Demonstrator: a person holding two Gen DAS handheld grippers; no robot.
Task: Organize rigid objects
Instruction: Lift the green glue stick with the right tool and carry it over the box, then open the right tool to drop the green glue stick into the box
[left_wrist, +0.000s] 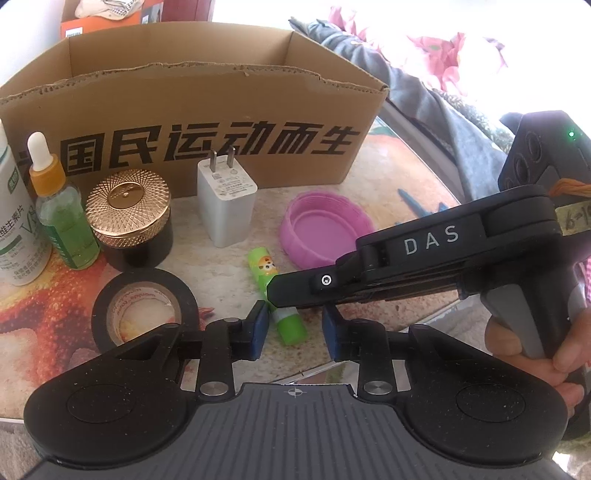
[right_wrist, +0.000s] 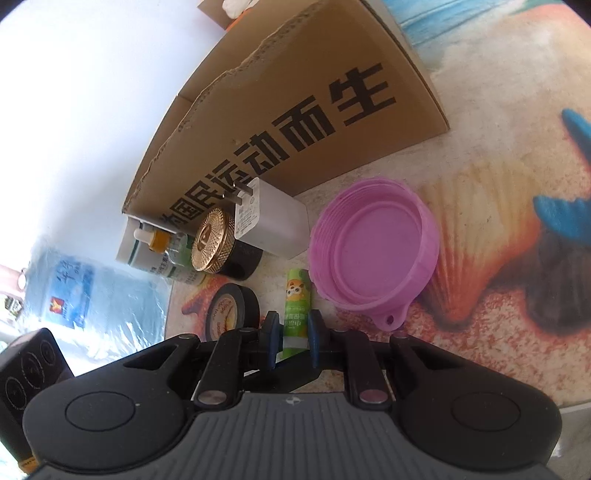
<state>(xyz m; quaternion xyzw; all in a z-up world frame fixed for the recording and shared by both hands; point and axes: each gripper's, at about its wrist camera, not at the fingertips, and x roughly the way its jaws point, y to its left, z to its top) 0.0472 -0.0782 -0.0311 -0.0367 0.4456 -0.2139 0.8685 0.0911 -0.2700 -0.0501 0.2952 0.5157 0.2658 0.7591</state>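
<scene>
A green glue stick lies on the table in front of the cardboard box. My right gripper has its blue pads on either side of the stick's near end, with narrow gaps; contact is unclear. In the left wrist view the right gripper reaches in from the right over the stick. My left gripper is open and empty, just in front of the stick. Around it stand a white charger, a gold-lidded jar, a dropper bottle, a black tape roll and a pink bowl.
A white bottle stands at the far left. The open box backs the row of objects. Grey cloth lies right of the box. The table edge runs close under the right gripper. A water jug is beyond the table.
</scene>
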